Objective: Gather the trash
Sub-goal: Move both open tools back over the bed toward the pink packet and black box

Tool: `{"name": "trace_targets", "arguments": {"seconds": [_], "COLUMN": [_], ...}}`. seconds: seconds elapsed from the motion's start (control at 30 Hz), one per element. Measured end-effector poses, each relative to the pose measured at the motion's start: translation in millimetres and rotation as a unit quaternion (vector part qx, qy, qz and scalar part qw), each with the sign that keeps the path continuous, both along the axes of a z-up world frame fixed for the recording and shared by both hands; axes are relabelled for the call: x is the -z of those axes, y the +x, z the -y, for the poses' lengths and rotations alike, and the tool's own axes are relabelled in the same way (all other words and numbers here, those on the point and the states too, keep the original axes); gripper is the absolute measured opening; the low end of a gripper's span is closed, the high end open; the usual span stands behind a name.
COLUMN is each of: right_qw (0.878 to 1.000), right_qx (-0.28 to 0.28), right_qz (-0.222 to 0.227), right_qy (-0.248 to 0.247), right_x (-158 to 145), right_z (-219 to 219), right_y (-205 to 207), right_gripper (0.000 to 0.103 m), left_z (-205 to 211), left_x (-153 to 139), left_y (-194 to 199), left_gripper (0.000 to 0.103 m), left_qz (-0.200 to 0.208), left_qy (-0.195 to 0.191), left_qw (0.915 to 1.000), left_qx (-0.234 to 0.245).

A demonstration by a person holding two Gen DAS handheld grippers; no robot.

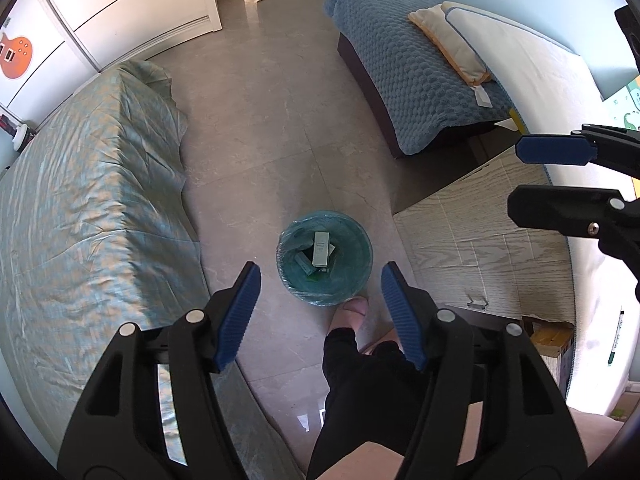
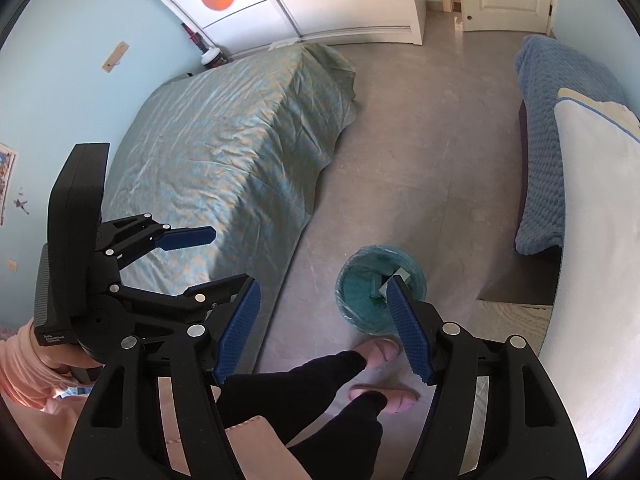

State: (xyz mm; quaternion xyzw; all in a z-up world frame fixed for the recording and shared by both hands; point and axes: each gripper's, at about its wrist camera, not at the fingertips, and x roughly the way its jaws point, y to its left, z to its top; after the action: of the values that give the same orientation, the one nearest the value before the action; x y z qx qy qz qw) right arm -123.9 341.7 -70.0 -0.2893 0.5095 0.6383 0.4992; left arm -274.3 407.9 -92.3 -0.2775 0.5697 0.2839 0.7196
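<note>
A round bin (image 1: 352, 280) with a teal plastic liner stands on the grey floor. It holds a pale green carton (image 1: 321, 249) and other small trash. The bin also shows in the right wrist view (image 2: 360, 292). My left gripper (image 1: 320, 280) is open and empty, held high above the bin. My right gripper (image 2: 324, 292) is open and empty, also high above the floor. The right gripper shows at the right edge of the left wrist view (image 1: 516, 174). The left gripper shows at the left of the right wrist view (image 2: 230, 256).
A bed with a teal-gold cover (image 1: 88, 184) lies left of the bin. A blue-blanketed bed (image 1: 400, 68) with a pillow (image 1: 452, 40) is at the right. A wood-grain cabinet top (image 1: 480, 240) is near right. The person's feet (image 2: 380, 350) stand beside the bin.
</note>
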Motion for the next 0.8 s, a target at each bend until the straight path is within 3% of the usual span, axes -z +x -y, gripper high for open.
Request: {"name": "trace_targets", "arguments": {"seconds": [0.53, 0.7, 0.8], "right_qw": [0.999, 0.998, 0.996], "right_qx": [0.040, 0.067, 0.088], "right_qz": [-0.002, -0.002, -0.002], "right_qy": [0.009, 0.014, 0.019], "right_x": [-6.6, -9.9, -12.4], "right_z": [27.9, 43.2, 57.8], "right_y": [22.6, 33.8, 43.8], "right_gripper": [0.068, 0.073, 0.077], "left_z": [15.6, 25.3, 34.0], "left_x": [-5.8, -9.5, -12.0], "left_y": [25.3, 38.5, 50.5], "left_gripper": [0.064, 0.075, 0.077], "left_qz": [0.010, 0.014, 0.011], "left_qy": [0.000, 0.003, 0.007], "left_qw": [0.9994, 0.9982, 0.9963], "left_qx": [0.034, 0.059, 0.085]}}
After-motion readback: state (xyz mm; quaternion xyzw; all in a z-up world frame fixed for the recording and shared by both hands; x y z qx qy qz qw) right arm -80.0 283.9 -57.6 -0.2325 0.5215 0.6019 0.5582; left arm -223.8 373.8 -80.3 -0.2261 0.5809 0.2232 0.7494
